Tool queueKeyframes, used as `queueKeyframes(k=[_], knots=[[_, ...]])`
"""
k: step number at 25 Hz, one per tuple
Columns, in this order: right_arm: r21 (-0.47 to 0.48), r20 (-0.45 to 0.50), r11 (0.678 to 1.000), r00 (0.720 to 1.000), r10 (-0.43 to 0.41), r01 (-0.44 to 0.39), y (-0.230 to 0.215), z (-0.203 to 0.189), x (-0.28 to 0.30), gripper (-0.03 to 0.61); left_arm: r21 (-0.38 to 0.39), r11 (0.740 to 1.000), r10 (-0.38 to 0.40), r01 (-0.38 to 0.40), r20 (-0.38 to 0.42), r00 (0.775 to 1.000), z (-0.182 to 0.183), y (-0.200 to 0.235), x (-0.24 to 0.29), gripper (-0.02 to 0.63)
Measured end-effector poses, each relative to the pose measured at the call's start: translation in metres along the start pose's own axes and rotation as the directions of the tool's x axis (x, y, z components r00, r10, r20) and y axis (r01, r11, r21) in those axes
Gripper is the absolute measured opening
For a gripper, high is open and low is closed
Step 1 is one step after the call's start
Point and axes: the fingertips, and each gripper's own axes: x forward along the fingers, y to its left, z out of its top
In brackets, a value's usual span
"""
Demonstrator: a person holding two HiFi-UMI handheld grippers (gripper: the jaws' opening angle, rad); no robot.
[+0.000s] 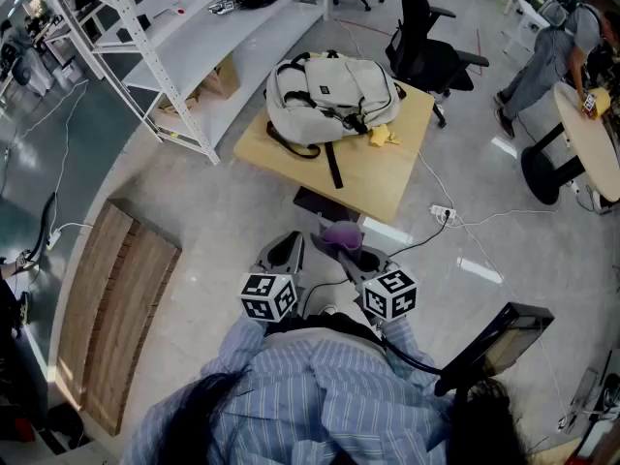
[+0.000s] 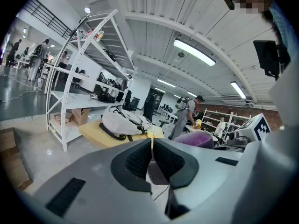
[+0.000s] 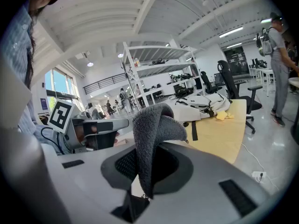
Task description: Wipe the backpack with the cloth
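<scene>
A light grey backpack (image 1: 329,90) lies on a square wooden table (image 1: 387,177), well ahead of me; a small yellow item (image 1: 381,136) rests beside it. Both grippers are held close to my chest, short of the table. My right gripper (image 1: 351,256) is shut on a purple-grey cloth (image 1: 339,232), which stands up folded between the jaws (image 3: 152,139). My left gripper (image 1: 286,252) is shut with nothing in it (image 2: 152,146). The left gripper view shows the backpack (image 2: 122,122) far off and the cloth (image 2: 202,138) to the right. In the right gripper view the backpack (image 3: 201,104) lies beyond the cloth.
A white shelving rack (image 1: 184,37) stands left of the table. Behind the table is a black office chair (image 1: 426,46). A wooden pallet (image 1: 111,308) lies on the floor at left. A power strip with cables (image 1: 444,213) lies right of the table. A person (image 1: 557,51) bends over a round table far right.
</scene>
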Motion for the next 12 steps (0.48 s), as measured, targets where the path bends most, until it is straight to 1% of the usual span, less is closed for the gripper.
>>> queueKeyframes(k=[12], knots=[[0.014,-0.004,1.000,1.000,-0.016,0.016,-0.0080,-0.0054,-0.0017,0.041,0.011,1.000,-0.005,0.005,-0.011,1.000,-0.0051,-0.0018,0.0030,0.015]])
